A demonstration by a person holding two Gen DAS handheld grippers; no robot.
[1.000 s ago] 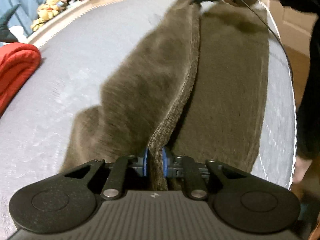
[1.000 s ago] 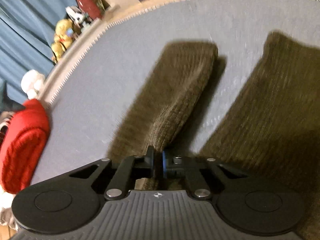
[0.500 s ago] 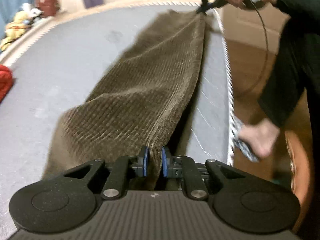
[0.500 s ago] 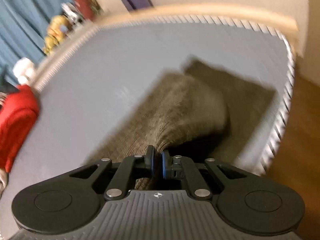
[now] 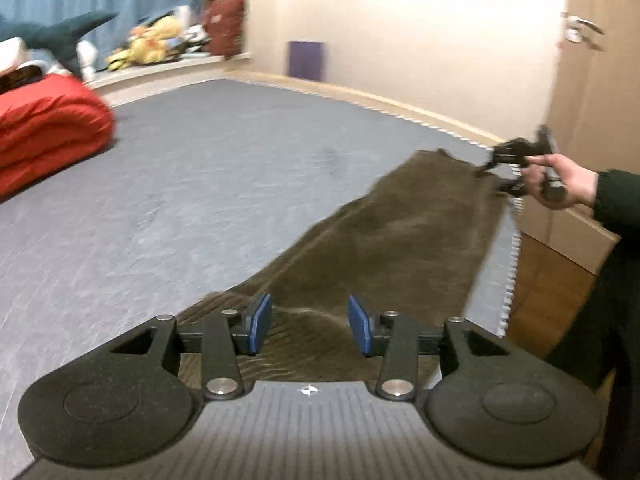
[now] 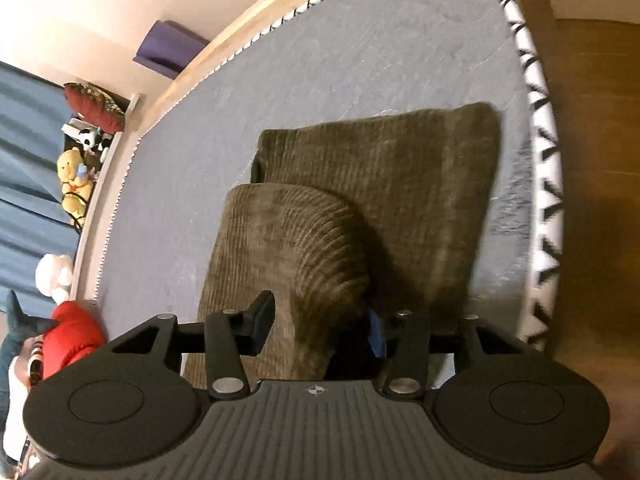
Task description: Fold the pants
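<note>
- Two sets of tongs are working over brown corduroy pants [image 5: 400, 240] that are lying along the right-hand edge of a grey bed [image 5: 180, 184].
- Left tongs [image 5: 308, 324] are spreading apart, their blue pads [image 5: 258, 322] standing clear of the cloth with the near end of the pants lying below the gap.
- Right tongs [image 6: 320, 324] are also spreading apart; a rounded fold of the pants [image 6: 288, 248] is rising between the pads, loose rather than pinched.
- In the right wrist view, one leg is lying doubled over the other, its end resting near the bed's zigzag-trimmed border [image 6: 540, 128].
- From the left wrist view, the person's right hand [image 5: 560, 178] is holding its tongs at the far end of the pants.
- Far off on the bed, a red folded blanket [image 5: 44, 128] is sitting.
</note>
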